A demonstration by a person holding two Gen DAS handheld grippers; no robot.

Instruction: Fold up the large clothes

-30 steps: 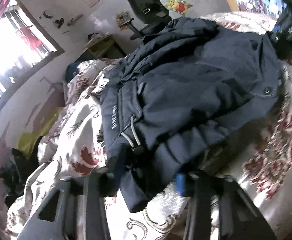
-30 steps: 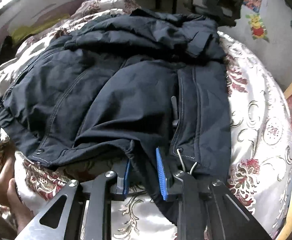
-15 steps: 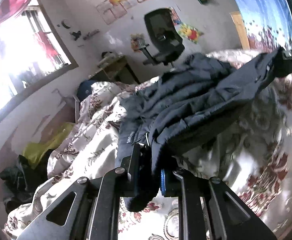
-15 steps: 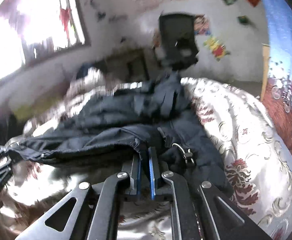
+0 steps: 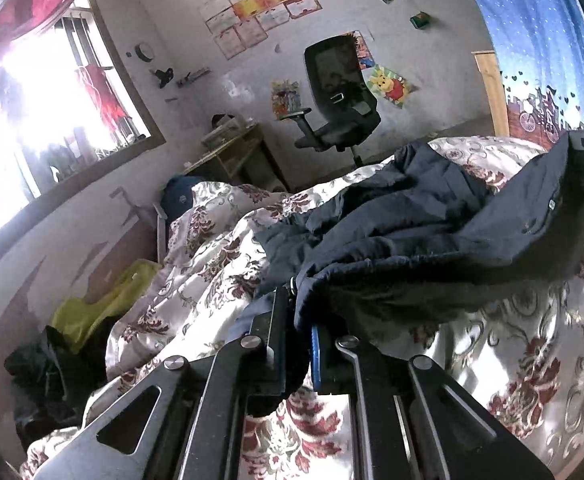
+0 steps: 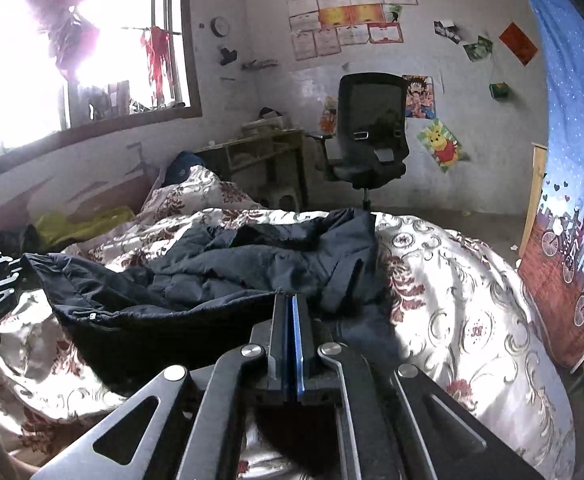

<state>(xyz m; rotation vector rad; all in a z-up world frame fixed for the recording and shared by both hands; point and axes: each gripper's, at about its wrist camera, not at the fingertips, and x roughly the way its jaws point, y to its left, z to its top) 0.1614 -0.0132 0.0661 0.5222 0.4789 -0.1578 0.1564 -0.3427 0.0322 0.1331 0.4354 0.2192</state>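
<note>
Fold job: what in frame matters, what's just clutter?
Job:
- dark jacket, hem lifted off the floral bedspread
- left claw, shut on the hem
- right claw, shut on the hem

Clutter:
- office chair
- wooden desk
- yellow cloth

Left gripper (image 5: 296,322), right gripper (image 6: 292,322): jaws clamped

Jacket hem lifted off the bed

Both grippers, left (image 5: 298,334) and right (image 6: 292,336), have just closed on the jacket (image 5: 432,232) and raised its edge.
</note>
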